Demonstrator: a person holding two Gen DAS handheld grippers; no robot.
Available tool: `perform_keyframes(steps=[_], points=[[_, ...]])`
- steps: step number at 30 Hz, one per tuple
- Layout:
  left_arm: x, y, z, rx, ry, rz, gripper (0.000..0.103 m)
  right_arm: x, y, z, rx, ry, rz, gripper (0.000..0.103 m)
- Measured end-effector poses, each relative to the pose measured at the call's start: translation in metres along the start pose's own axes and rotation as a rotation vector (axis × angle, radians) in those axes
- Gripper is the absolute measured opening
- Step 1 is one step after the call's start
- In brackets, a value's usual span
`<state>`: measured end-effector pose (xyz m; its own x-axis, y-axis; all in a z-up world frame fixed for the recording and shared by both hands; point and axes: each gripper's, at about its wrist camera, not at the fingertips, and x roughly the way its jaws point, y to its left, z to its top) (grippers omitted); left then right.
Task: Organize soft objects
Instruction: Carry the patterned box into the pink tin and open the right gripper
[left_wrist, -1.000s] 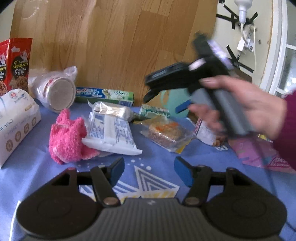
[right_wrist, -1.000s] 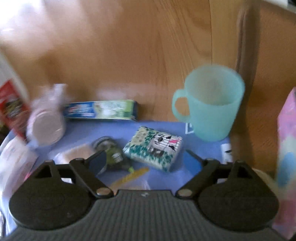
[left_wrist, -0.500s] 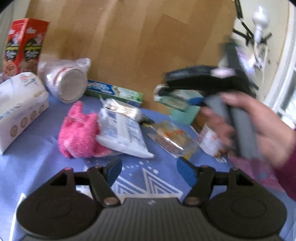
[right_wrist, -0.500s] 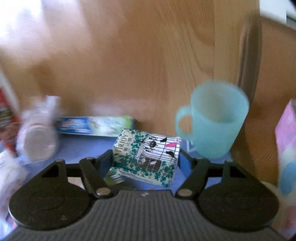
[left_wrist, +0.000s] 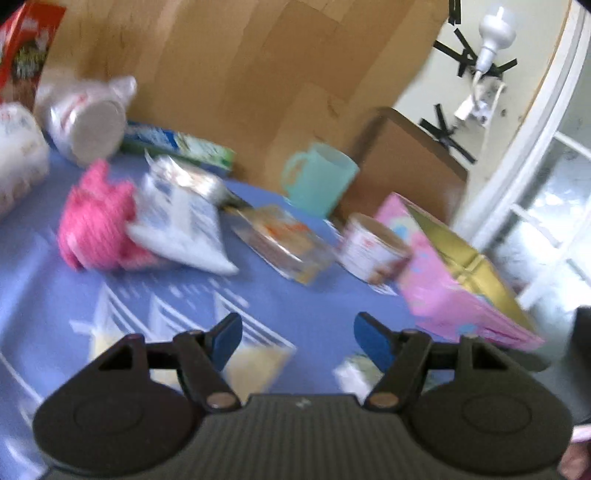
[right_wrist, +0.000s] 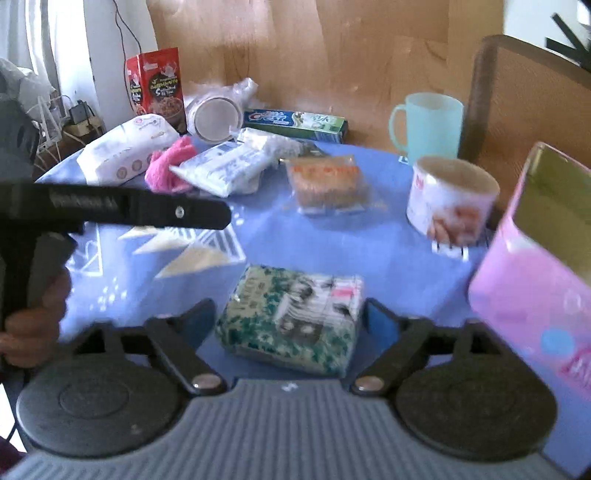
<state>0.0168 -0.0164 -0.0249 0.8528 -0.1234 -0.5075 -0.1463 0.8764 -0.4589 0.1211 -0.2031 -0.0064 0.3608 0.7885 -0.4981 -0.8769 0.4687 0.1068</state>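
Flanking the tissue pack (right_wrist: 291, 317), right tool (right_wrist: 291, 325) spread wide.

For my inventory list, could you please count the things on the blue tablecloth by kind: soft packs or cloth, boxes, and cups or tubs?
Soft packs or cloth: 5 (green tissue pack, white tissue pack, pink fuzzy cloth, white-blue packet, clear snack bag)
Boxes: 3 (toothpaste box, red snack box, pink box)
Cups or tubs: 3 (teal mug, paper cup, bagged tub)
Total: 11

Both wrist views overlook table (left_wrist: 325, 295)
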Motion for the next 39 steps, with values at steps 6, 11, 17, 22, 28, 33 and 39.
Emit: perform_keyframes(steps=[6, 11, 17, 22, 28, 33, 39], points=[[0.017, -0.027, -0.014, -0.013, 0.128, -0.027, 0.047, 0.003, 0.010, -0.010, -0.089, -0.015, 0.002, 0.097], [0.029, -0.063, -0.015, 0.077, 0.147, 0.006, 0.043, -0.012, 0.007, -0.016, -0.062, -0.100, -0.008, 0.077], [0.048, -0.127, 0.015, 0.207, 0.096, -0.106, 0.043, -0.058, -0.025, -0.016, -0.028, -0.277, -0.153, 0.077], [0.091, -0.189, 0.036, 0.336, 0.074, -0.163, 0.048, -0.078, -0.078, -0.008, 0.070, -0.336, -0.284, 0.077], [0.093, -0.181, 0.036, 0.315, 0.004, -0.108, 0.056, -0.056, -0.140, 0.002, 0.169, -0.311, -0.533, 0.090], [0.053, -0.107, 0.016, 0.273, -0.036, 0.032, 0.063, -0.067, -0.153, 0.000, 0.280, -0.425, -0.503, 0.083], [0.017, -0.003, 0.004, 0.115, -0.047, 0.230, 0.063, -0.045, -0.088, 0.037, 0.109, -0.403, -0.198, 0.048]])
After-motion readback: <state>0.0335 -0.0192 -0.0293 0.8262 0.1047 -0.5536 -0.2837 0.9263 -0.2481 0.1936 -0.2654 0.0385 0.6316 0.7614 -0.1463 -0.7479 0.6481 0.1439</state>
